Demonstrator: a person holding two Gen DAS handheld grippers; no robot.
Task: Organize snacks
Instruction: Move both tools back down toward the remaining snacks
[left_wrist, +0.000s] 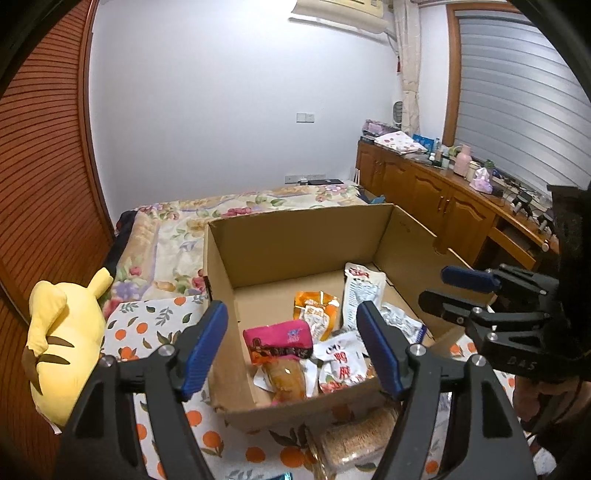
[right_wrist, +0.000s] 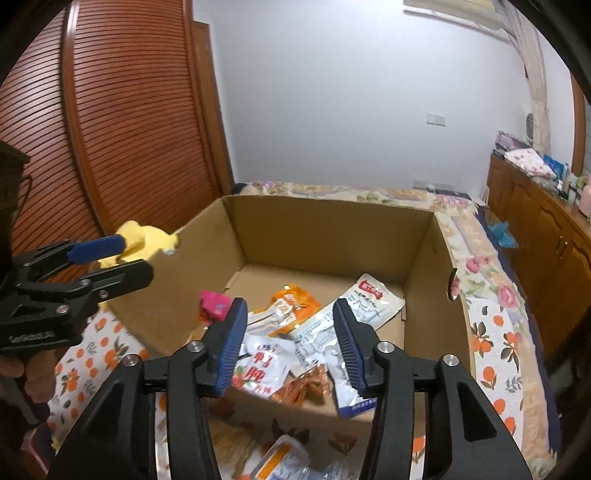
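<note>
An open cardboard box (left_wrist: 273, 240) (right_wrist: 325, 229) stands on the bed and holds several snack packs: a pink pack (left_wrist: 279, 338) (right_wrist: 214, 304), an orange pack (left_wrist: 314, 308) (right_wrist: 295, 301), a white pack with a red label (left_wrist: 360, 295) (right_wrist: 369, 299), and a white pack with red characters (left_wrist: 341, 360) (right_wrist: 260, 365). My left gripper (left_wrist: 293, 345) is open and empty above the box's near edge; it also shows in the right wrist view (right_wrist: 110, 264). My right gripper (right_wrist: 290, 345) is open and empty over the box; it also shows in the left wrist view (left_wrist: 443, 286).
More snacks lie on the orange-print cloth (left_wrist: 147, 321) in front of the box: a cracker pack (left_wrist: 354, 439) and an orange-and-white pack (right_wrist: 284, 458). A yellow plush toy (left_wrist: 62, 343) sits left of the box. A wooden sideboard (left_wrist: 443, 199) runs along the right.
</note>
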